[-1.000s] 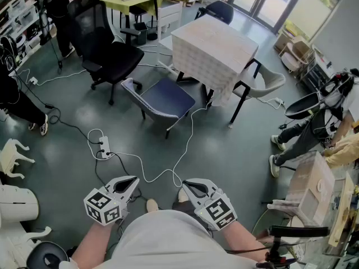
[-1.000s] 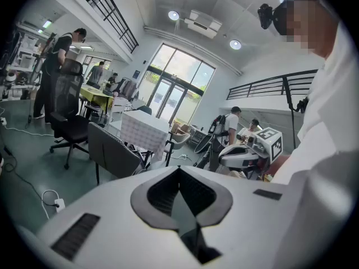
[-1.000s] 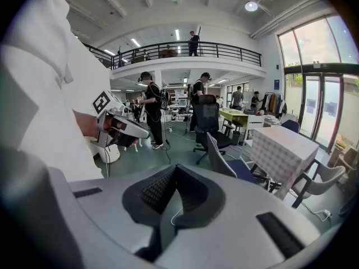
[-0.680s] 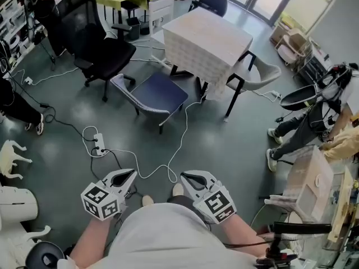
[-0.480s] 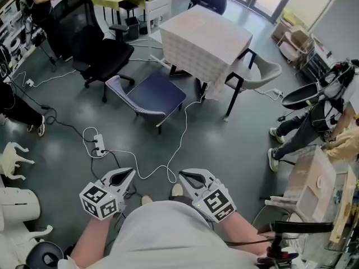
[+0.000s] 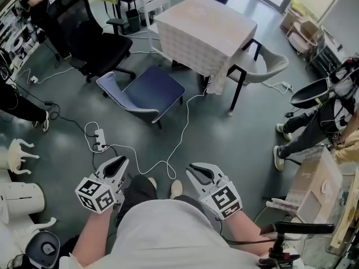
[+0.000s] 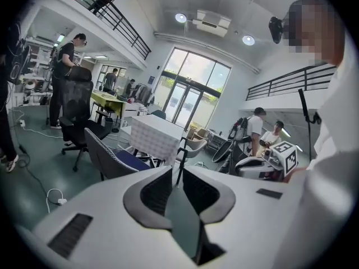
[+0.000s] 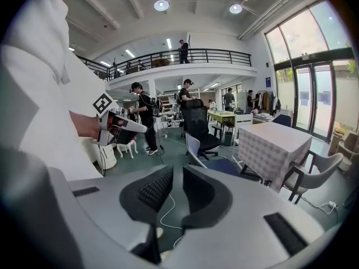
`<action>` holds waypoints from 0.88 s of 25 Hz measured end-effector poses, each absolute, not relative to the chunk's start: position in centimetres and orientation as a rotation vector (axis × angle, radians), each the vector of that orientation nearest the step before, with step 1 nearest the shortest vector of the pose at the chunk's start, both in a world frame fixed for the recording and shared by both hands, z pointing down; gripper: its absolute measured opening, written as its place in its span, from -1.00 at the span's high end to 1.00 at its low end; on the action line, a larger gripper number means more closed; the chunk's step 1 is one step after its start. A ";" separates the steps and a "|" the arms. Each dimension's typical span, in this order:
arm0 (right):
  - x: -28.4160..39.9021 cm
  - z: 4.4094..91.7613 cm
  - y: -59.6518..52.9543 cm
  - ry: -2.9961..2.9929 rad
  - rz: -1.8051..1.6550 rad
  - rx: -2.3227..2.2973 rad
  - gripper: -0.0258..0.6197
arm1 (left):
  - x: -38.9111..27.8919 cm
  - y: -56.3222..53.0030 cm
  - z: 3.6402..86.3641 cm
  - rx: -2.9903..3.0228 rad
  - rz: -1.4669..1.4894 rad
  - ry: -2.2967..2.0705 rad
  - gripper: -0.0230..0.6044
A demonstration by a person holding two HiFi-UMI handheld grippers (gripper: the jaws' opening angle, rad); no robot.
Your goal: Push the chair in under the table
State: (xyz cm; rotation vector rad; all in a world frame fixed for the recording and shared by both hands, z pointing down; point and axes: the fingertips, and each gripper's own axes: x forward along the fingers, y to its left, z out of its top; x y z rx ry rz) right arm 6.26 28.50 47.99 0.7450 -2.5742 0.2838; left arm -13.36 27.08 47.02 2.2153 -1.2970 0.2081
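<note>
Nearest the person, the left gripper [image 6: 118, 162] and the right gripper [image 6: 197, 170] are held out low ahead of the body. Each one's jaws are just opening from a narrow slit, with nothing between them. If they meet the backrest this narrow, they would probably push with their tips only and could skid off its rim.

Just beyond the feet, a white cable [image 6: 180, 142] loops across the floor toward 12 o'clock, and a power strip [image 6: 101, 139] lies at 11 o'clock. A step forward could catch the cable, or a chair leg could drag it along.

Farther out at 12 o'clock stands the blue chair [image 6: 151, 91], pulled out and well apart from both grippers. It is turned at an angle, with its patterned backrest toward 10 o'clock. Pushed as it stands, it would likely go in crooked and strike a table leg.

Beyond it at 1 o'clock is the table [image 6: 208, 20], whose hanging cloth could snag on the seat. A black office chair [image 6: 92, 35] at 10 o'clock crowds that side.
</note>
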 end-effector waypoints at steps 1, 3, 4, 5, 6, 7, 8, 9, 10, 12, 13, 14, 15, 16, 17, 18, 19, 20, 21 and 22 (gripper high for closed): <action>6.4 48.2 28.0 -2.570 0.304 0.760 0.64 | -13.8 26.4 47.2 2.197 0.211 -1.311 0.72; 6.3 48.4 26.8 -2.563 0.340 0.772 0.38 | -15.0 24.5 47.6 2.144 0.196 -1.336 0.58; 6.3 48.3 26.1 -2.561 0.345 0.778 0.38 | -15.7 23.3 47.9 2.109 0.178 -1.347 0.52; 6.3 48.2 25.2 -2.558 0.340 0.789 0.38 | -16.5 22.0 48.2 2.073 0.160 -1.360 0.48; 6.5 48.1 24.4 -2.552 0.330 0.802 0.38 | -17.4 20.6 48.7 2.037 0.147 -1.377 0.44; 6.7 48.1 23.4 -2.544 0.321 0.820 0.38 | -18.3 18.9 49.3 2.002 0.137 -1.396 0.41; 7.0 48.2 22.3 -2.533 0.316 0.840 0.38 | -19.2 17.1 50.0 1.965 0.125 -1.414 0.37; 7.4 48.2 21.2 -2.519 0.317 0.862 0.38 | -20.0 15.1 50.8 1.926 0.110 -1.428 0.34; 7.7 48.2 20.1 -2.505 0.320 0.886 0.38 | -20.7 13.1 51.7 1.885 0.094 -1.437 0.30; 8.1 48.0 17.5 -2.478 0.328 0.935 0.38 | -22.4 8.9 53.6 1.805 0.071 -1.454 0.21; 7.8 47.7 16.0 -2.468 0.330 0.958 0.38 | -23.5 6.7 54.7 1.763 0.074 -1.470 0.16; 7.4 47.4 14.6 -2.461 0.328 0.978 0.38 | -24.7 4.6 55.9 1.716 0.085 -1.489 0.13; 6.8 47.0 13.2 -2.454 0.323 0.995 0.38 | -26.0 2.8 57.2 1.661 0.095 -1.505 0.12; 6.4 46.7 11.8 -2.445 0.319 1.011 0.38 | -27.2 1.3 58.7 1.601 0.104 -1.517 0.11; 6.0 46.6 10.5 -2.433 0.321 1.026 0.38 | -28.2 0.0 60.3 1.540 0.114 -1.524 0.08; 5.7 46.5 9.3 -2.422 0.328 1.041 0.38 | -29.1 -1.1 61.9 1.481 0.126 -1.527 0.07; 5.4 46.5 8.1 -2.412 0.340 1.054 0.38 | -29.9 -2.0 63.5 1.426 0.136 -1.528 0.05; 5.0 46.6 7.0 -2.403 0.350 1.063 0.38 | -30.6 -2.7 64.9 1.376 0.144 -1.527 0.03; 4.7 46.7 6.0 -2.394 0.357 1.072 0.38 | -31.2 -3.4 66.2 1.334 0.148 -1.523 0.03; 4.5 46.9 5.2 -2.386 0.363 1.081 0.38 | -31.6 -4.0 67.4 1.301 0.149 -1.515 0.03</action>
